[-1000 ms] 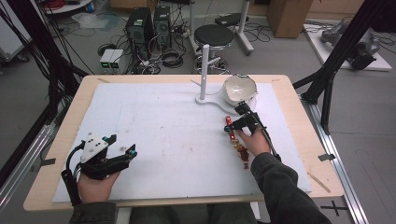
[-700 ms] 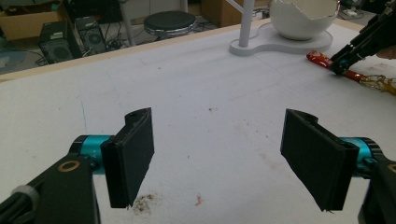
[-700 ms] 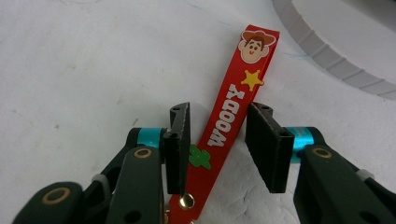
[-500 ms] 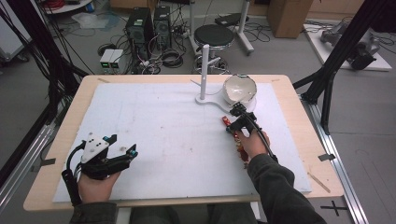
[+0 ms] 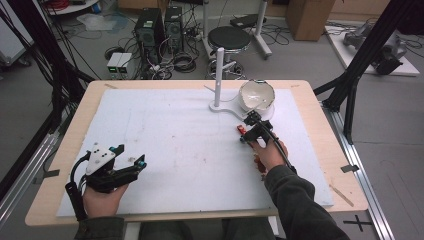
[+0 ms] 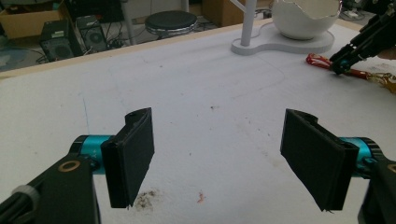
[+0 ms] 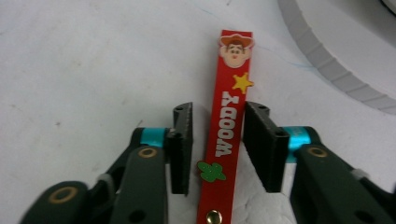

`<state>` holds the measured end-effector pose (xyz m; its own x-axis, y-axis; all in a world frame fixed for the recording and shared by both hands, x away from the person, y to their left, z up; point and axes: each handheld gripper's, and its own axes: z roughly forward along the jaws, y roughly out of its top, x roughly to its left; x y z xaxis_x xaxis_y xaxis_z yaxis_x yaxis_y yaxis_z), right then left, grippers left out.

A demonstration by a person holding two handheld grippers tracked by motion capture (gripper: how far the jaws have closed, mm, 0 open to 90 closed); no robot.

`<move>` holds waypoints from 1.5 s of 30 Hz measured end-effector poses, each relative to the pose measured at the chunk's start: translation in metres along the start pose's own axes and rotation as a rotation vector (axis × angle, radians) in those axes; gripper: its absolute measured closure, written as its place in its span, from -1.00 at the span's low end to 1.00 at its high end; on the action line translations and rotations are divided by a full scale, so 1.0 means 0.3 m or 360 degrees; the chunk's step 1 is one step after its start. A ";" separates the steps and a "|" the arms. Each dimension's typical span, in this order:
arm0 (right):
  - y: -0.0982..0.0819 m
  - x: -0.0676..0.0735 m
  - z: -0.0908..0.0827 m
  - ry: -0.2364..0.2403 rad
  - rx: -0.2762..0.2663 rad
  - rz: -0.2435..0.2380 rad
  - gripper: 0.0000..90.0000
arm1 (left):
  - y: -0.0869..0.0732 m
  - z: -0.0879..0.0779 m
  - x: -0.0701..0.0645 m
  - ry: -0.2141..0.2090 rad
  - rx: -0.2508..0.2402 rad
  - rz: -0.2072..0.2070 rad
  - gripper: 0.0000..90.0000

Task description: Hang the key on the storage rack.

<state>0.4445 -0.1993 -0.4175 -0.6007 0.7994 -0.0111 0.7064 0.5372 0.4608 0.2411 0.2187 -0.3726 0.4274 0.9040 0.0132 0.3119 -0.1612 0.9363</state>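
My right gripper [image 7: 217,149] sits low over the white surface [image 5: 175,145], its jaws having just eased open a touch after closing, standing narrowly either side of the red Woody strap [image 7: 229,126] with slim gaps, not pressing it. The strap lies flat near the white bowl stand [image 5: 235,107]; its lower end is cut off. My left gripper [image 6: 224,158] rests wide open, holding nothing.

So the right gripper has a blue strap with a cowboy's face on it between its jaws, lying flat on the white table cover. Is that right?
Not quite: the strap is red, not blue, as the right gripper view shows. The rest holds: it bears a cowboy's face at its far end and lies flat on the white table cover, between the jaws of the right gripper, which have just opened a little and stand apart from it on both sides.
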 end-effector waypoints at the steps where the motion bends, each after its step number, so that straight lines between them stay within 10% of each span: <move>1: 0.001 0.001 0.001 0.0013 -0.0010 -0.0027 0.63 | 0.000 0.001 -0.003 0.0001 0.0000 -0.0001 -0.42; 28: -0.020 -0.066 -0.143 0.0504 -0.0366 0.0045 0.65 | 0.001 -0.002 -0.003 -0.0011 -0.0002 0.0006 -0.41; 45: 0.032 -0.069 -0.247 0.0669 -0.0544 0.0045 0.65 | 0.009 -0.002 0.003 -0.0011 -0.0002 0.0012 -0.41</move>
<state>0.4360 -0.2308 -0.3471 -0.7309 0.5979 0.3291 0.6044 0.3431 0.7190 0.2419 0.2193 -0.3699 0.4354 0.9001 0.0176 0.3078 -0.1673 0.9366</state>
